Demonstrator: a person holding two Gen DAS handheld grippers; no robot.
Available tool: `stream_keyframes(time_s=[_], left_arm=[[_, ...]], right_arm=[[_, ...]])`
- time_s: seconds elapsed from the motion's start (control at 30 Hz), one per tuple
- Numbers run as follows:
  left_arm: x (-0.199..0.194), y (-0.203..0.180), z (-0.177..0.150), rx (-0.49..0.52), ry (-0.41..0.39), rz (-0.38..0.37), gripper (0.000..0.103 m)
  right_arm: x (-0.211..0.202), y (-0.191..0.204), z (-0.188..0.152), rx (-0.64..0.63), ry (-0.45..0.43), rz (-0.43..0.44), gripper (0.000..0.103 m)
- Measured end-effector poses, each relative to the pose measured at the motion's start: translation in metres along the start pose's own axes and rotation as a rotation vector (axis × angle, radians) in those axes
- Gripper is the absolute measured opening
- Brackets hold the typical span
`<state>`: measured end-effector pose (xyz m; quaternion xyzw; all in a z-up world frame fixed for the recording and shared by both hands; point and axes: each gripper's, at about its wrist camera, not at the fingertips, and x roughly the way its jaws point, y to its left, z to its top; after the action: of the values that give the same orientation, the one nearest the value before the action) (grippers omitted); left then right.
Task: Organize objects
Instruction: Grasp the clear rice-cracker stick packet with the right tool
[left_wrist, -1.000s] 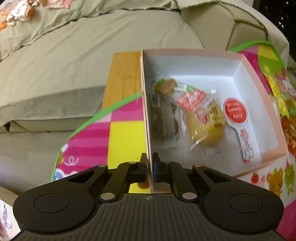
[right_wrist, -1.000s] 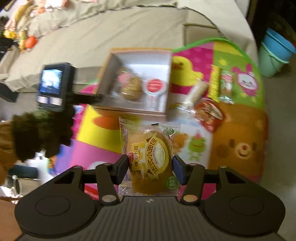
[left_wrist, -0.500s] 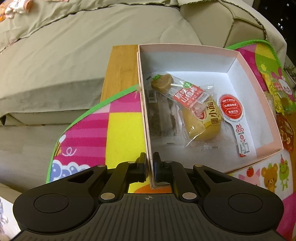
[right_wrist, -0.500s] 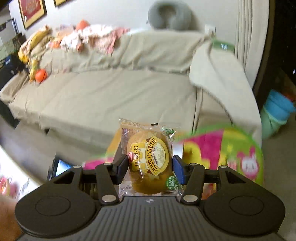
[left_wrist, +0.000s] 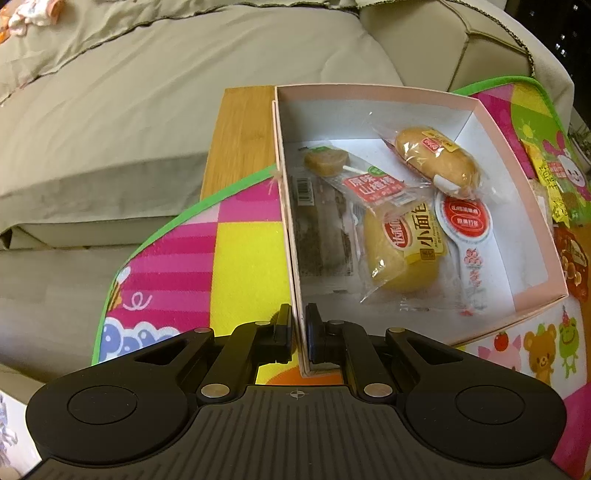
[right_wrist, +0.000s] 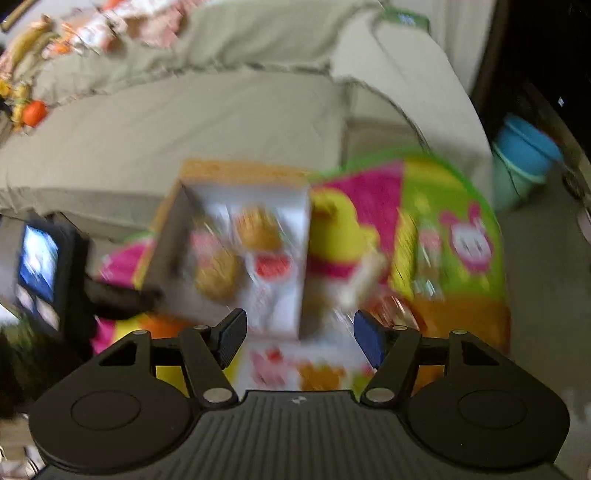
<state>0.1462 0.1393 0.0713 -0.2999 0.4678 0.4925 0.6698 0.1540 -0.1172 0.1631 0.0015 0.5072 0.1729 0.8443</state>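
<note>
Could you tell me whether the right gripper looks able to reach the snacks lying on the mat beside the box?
Probably yes: the right gripper is open and empty, and the loose snacks lie uncovered on the mat, right of the box.

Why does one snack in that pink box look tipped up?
The small wrapped bun leans on the far corner wall of the pink cardboard box instead of lying flat. The left gripper pinches the box's near wall; the right gripper is open, empty.
</note>
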Motion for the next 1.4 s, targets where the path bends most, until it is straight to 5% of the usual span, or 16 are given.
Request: stream_keyframes(time_s=[0.3, 0.63, 0.73, 0.93, 1.0, 1.03, 1.17, 1.23, 1.4], left_arm=[[0.001, -0.001, -0.002, -0.002, -0.001, 0.007, 0.009], [0.002, -0.001, 0.004, -0.003, 0.013, 0.015, 0.009], [0.002, 0.001, 0.004, -0.042, 0.020, 0.017, 0.008], [0.004, 0.002, 0.004, -0.070, 0.028, 0.014, 0.008], [0.005, 0.002, 0.005, -0.087, 0.031, 0.016, 0.008], [0.006, 0.003, 0.006, -0.085, 0.030, 0.014, 0.008], [0.005, 0.005, 0.005, -0.082, 0.030, 0.005, 0.009], [0.005, 0.007, 0.005, -0.085, 0.034, -0.006, 0.009], [0.005, 0.008, 0.004, -0.057, 0.041, -0.023, 0.010]], right_arm=[[0.018, -0.062, -0.030, 0.202, 0.068, -0.071, 0.065], [0.077, -0.098, -0.002, 0.410, 0.068, -0.051, 0.063], [0.112, -0.104, 0.016, 0.441, 0.080, -0.066, 0.051], [0.174, -0.103, 0.046, 0.522, 0.096, -0.098, 0.047], [0.192, -0.099, 0.049, 0.507, 0.148, -0.121, 0.031], [0.196, -0.095, 0.049, 0.500, 0.173, -0.142, 0.031], [0.178, -0.083, 0.039, 0.469, 0.159, -0.159, 0.028], [0.161, -0.075, 0.033, 0.557, 0.120, -0.214, 0.027], [0.094, -0.048, 0.011, 0.548, 0.082, -0.179, 0.026]])
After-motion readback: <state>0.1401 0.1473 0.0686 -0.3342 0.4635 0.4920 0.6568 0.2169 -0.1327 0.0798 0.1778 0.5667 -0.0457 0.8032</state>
